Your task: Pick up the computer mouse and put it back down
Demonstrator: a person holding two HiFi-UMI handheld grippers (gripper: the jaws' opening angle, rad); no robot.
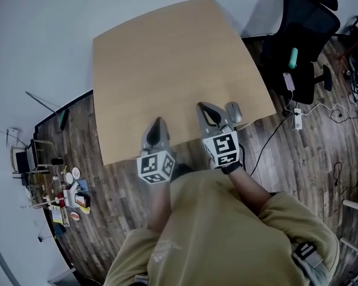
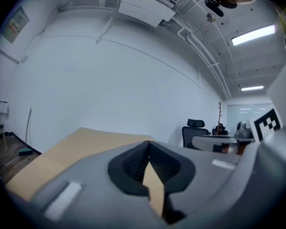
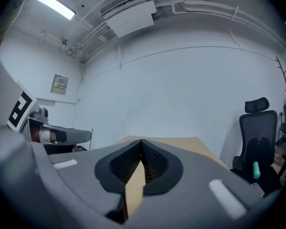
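Cloth of an olive-tan sweatshirt (image 1: 227, 231) fills the bottom of the head view. Just above it sit the two marker cubes of the grippers. The left gripper (image 1: 159, 120) shows at lower centre, over the near edge of the light wooden table (image 1: 167, 52). The right gripper (image 1: 201, 106) is beside it, a little higher in the frame.

Only the head view shows the small grey oval computer mouse (image 1: 233, 112). It lies flat on the table near the near right corner, and in the frame it sits just right of the right gripper's body, outside its jaws. It looks smooth and rounded, grey with a paler sheen on top; finer detail is too small to tell.

Each gripper view shows its own jaws close up. In both, the dark ribbed pads meet at the tips with nothing between them, and bare tabletop shows through the wedge below. These level views also take in things the downward head view lacks: the plain white wall, the ceiling light strips and a white wall-mounted air conditioner (image 3: 131, 14).

Farthest off, a black office chair (image 1: 301, 28) stands on the dark wooden floor (image 1: 125, 177) at upper right of the head view, with a teal cylinder (image 1: 293, 57) on its seat.
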